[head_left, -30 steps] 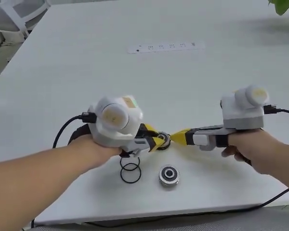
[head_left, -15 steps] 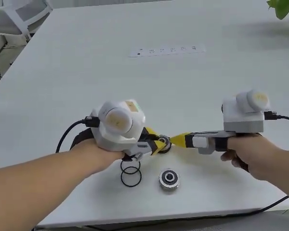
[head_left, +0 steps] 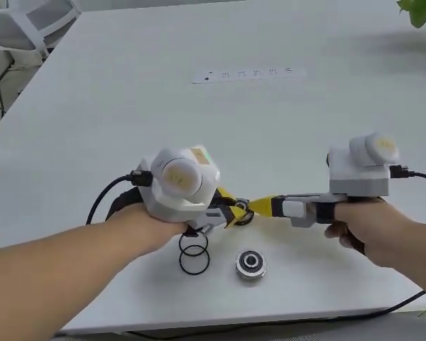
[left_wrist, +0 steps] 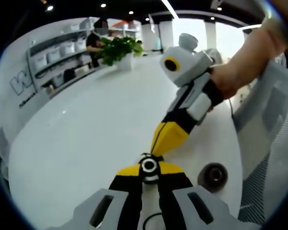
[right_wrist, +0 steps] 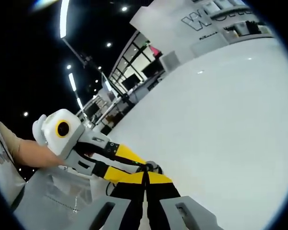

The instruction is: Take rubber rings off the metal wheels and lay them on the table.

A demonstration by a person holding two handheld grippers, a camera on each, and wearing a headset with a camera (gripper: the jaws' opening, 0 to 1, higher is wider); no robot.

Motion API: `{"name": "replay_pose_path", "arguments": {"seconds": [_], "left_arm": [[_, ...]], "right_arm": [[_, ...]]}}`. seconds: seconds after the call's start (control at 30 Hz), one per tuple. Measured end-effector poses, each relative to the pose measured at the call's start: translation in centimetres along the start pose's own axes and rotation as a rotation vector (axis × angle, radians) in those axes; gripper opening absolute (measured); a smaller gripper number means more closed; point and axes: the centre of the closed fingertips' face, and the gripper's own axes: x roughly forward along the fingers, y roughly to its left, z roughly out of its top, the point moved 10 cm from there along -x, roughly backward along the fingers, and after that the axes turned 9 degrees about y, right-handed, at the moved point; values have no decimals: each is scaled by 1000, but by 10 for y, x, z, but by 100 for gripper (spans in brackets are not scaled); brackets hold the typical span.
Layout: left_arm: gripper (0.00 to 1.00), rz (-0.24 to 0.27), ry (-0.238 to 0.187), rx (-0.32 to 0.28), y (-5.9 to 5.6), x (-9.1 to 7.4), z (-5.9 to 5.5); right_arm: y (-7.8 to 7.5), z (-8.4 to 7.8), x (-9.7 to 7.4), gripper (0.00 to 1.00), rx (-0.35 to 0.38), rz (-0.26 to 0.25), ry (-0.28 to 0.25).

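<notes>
The left gripper (left_wrist: 149,170) has its yellow-tipped jaws clamped on the small silver metal wheel (left_wrist: 149,165), which is held just above the near part of the white table (head_left: 128,106). The right gripper (head_left: 260,207) meets it from the other side. Its jaws are drawn almost together, with the tips at the wheel's rim. Whether they have rubber between them, you cannot tell from here.

The dark band round that rim looks like the ring to be removed. Expect it to be light, soft and stretchy, seated snugly in a groove and grippy rather than slick. The wheel itself is likely hard, dense and smooth, so it could twist in the clamp. Take the band at its outer edge with the very tips, and pull it out and over the flange rather than straight off.

Two thin black rubber rings (head_left: 194,253) lie flat on the table below the left hand, touching or overlapping each other. A second silver metal wheel with a dark hub (head_left: 250,263) lies on its side just to their right.
</notes>
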Motion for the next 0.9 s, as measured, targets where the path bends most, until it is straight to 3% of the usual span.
{"name": "replay_pose_path", "arguments": {"seconds": [0.5, 0.67, 0.9], "left_arm": [[11, 0, 1, 7, 1, 0, 0], [11, -1, 2, 8, 0, 1, -1], [11, 2, 0, 4, 0, 1, -1]], "right_arm": [[3, 0, 3, 0, -17, 4, 14], [10, 3, 5, 0, -50, 31, 20], [7, 0, 1, 0, -21, 51, 9]]}}
